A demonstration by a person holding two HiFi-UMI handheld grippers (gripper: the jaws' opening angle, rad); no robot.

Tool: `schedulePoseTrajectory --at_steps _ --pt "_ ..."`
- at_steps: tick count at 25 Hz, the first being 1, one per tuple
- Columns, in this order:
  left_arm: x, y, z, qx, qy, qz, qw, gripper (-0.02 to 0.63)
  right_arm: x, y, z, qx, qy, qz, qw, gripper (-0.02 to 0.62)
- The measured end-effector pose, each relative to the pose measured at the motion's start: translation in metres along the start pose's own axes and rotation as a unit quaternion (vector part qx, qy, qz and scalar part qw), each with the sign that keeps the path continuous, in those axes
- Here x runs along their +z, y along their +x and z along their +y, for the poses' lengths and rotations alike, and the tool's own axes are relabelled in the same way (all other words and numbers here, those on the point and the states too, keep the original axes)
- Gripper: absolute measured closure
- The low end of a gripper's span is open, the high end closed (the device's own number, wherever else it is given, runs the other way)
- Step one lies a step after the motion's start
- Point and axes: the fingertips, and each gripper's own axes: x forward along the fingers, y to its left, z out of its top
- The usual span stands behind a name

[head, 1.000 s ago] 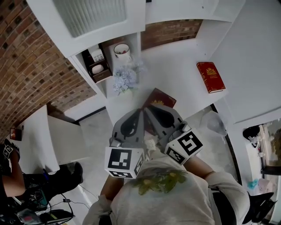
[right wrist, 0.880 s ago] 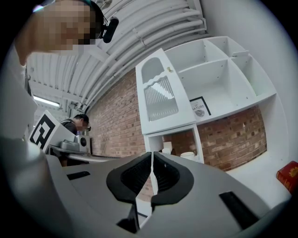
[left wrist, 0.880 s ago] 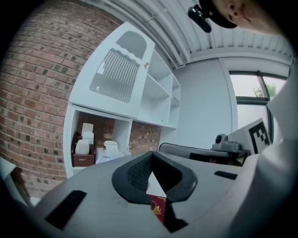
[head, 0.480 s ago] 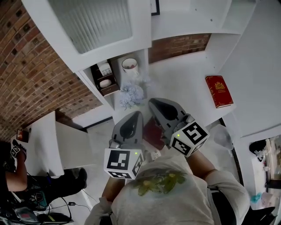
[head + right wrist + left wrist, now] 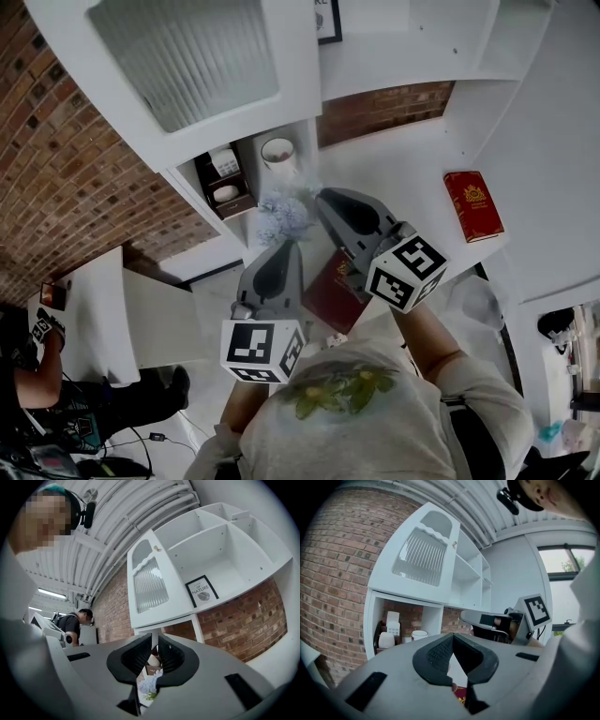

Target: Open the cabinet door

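Note:
The white cabinet door (image 5: 187, 56) with a ribbed glass panel hangs at the upper left, above an open shelf. In the left gripper view the door (image 5: 423, 557) shows a small knob (image 5: 453, 544) at its right edge. The right gripper view shows the same door (image 5: 150, 585) and knob (image 5: 158, 549) high up. My left gripper (image 5: 292, 246) is shut on nothing, well below the door. My right gripper (image 5: 322, 194) is also shut and empty, raised higher and pointing at the shelf under the door. Neither touches the door.
A cup (image 5: 278, 152), a small box of items (image 5: 223, 178) and pale blue flowers (image 5: 284, 211) sit under the door. A dark red book (image 5: 328, 291) and a red book (image 5: 473, 206) lie on the white counter (image 5: 403, 169). A framed print (image 5: 201, 591) stands on an open shelf. A person (image 5: 37, 347) sits at the lower left.
My right gripper has risen and moved forward toward the cabinet. The left gripper has hardly moved. The head view has tilted, so more of the door shows.

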Motion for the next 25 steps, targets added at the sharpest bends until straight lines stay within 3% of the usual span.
schedulePoseTrajectory --at_steps 14,17,25 --pt "-0.005 0.019 0.022 0.035 -0.006 -0.008 0.9993 0.598 0.031 0.037 -0.055 -0.009 -0.030 -0.037 0.999 0.564" --pt "-0.005 0.020 0.028 0.046 -0.008 -0.007 0.9989 0.598 0.035 0.047 -0.064 -0.005 -0.040 -0.038 0.998 0.500" --pt "-0.013 0.029 0.040 0.060 -0.007 0.003 0.9982 0.598 0.039 0.070 -0.087 -0.009 -0.034 -0.045 0.998 0.489"
